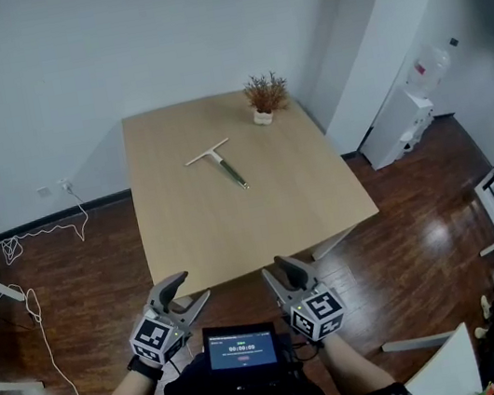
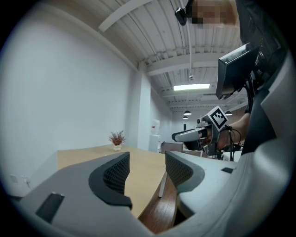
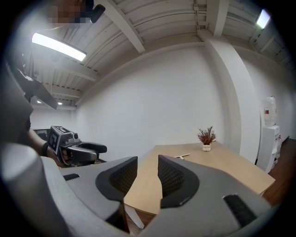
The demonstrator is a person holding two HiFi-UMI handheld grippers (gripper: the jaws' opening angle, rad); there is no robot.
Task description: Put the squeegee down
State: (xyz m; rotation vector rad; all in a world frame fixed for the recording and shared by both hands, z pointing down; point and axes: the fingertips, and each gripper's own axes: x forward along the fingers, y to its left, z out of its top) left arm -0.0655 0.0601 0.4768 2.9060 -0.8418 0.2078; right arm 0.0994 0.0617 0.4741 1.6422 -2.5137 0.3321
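Since the squeegee (image 1: pixel 218 163) already lies flat on the table (image 1: pixel 188 240), the job looks done. It rests past the middle of the table, ahead of both jaws and well apart from them. Its wide blade is at the far end, and its long handle points back toward the person, a bit to the right. The right gripper (image 1: pixel 276 269) looks a little nearer to the handle than the left gripper (image 1: pixel 190 287). Both sets of jaws are open with nothing between them, and they hang over the floor (image 1: pixel 98 265), just off the near table edge. A small potted plant (image 1: pixel 265 97) stands near the far edge, apart from the squeegee. Only bare table top lies in between.
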